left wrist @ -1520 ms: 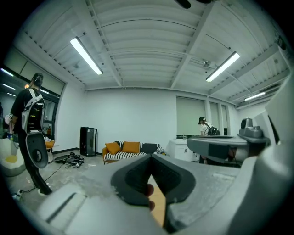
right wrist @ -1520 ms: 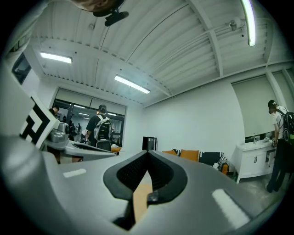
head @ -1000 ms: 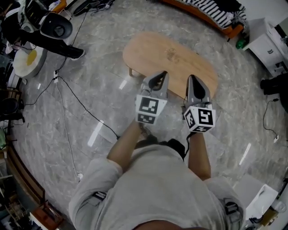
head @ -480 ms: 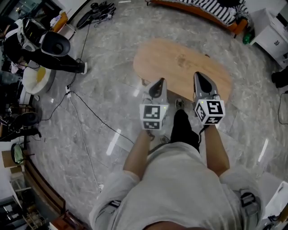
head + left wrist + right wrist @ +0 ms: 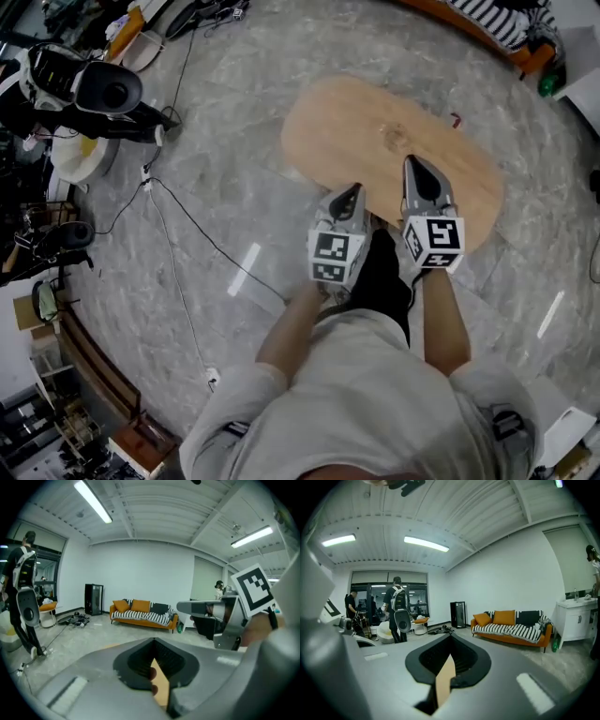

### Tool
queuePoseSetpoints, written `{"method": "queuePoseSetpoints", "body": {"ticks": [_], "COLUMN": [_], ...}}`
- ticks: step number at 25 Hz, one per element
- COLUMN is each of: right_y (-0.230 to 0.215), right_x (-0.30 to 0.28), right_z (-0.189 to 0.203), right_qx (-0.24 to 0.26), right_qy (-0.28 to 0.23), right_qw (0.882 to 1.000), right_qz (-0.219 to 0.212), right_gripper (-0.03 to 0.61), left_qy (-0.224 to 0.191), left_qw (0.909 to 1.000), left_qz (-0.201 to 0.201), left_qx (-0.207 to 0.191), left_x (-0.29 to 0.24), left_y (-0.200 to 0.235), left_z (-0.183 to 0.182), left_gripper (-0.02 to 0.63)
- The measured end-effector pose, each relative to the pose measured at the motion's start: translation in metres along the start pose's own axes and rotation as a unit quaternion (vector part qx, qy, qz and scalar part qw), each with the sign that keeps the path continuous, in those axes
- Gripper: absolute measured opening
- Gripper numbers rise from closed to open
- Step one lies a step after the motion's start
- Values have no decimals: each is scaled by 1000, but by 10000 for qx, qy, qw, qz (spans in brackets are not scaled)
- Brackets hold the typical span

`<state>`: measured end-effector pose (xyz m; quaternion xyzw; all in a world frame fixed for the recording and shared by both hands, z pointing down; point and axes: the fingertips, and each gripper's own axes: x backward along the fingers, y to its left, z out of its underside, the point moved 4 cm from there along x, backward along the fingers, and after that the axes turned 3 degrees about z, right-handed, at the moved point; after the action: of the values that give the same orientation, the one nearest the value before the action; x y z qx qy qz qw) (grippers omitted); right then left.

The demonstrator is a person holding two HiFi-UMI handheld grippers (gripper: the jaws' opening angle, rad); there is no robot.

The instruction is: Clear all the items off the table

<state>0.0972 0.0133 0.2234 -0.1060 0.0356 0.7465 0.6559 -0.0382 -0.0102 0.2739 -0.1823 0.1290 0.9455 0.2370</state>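
Over the near edge of the table, as the head view shows it, hang both tongs side by side. The left gripper is at the near rim and the right gripper a little further in over the wood. Both pairs of jaws are together and hold nothing. Each gripper view shows only a thin wedge of pale wood through the slot under the closed tips.

On the table I find no item at all. The top is a long oval of light wood, bare from end to end. It has one darker mark near its middle, which I take for a knot in the grain and not for an object. Just beside the far edge of the table lies a small red thing. It seems to be on the floor and not on the top, and it is too small to say what it is.

My judgement is that the clearing is done, or nearly done. If the red thing belongs to the task, it should be very light and easy to knock away. The jaws would then need to open first and close slowly on its middle from above. The table itself looks stiff and heavy. Well beyond the table stands a striped sofa.
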Motion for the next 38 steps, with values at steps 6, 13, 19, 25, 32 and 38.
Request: {"method": "queuePoseSetpoints", "body": {"ticks": [6, 13, 19, 25, 32, 38], "right_y": [-51, -64, -65, -93, -123, -143], "right_x": [-74, -120, -178, -208, -225, -237], "right_z": [65, 137, 194, 256, 304, 332], "right_qx": [61, 141, 458, 653, 865, 2027], "right_qy": [677, 1305, 1918, 2666, 3056, 3415], "right_qw": [9976, 9887, 9729, 9524, 9351, 8931], "right_qz": [-161, -724, -1203, -1326, -1571, -2112], "right_gripper": [6, 6, 6, 6, 6, 6], "left_qy": [541, 962, 1098, 1390, 1581, 1691], "left_qw": [9972, 9927, 9906, 9832, 9749, 9710], "left_qz": [61, 87, -29, -156, -134, -94], "left_qx": [505, 719, 811, 1171, 1560, 1689], "left_x": [-100, -148, -196, -246, -282, -314], "left_y": [22, 38, 82, 113, 112, 108], "left_z": [34, 77, 98, 146, 187, 203], "left_gripper": [20, 20, 20, 20, 20, 20]}}
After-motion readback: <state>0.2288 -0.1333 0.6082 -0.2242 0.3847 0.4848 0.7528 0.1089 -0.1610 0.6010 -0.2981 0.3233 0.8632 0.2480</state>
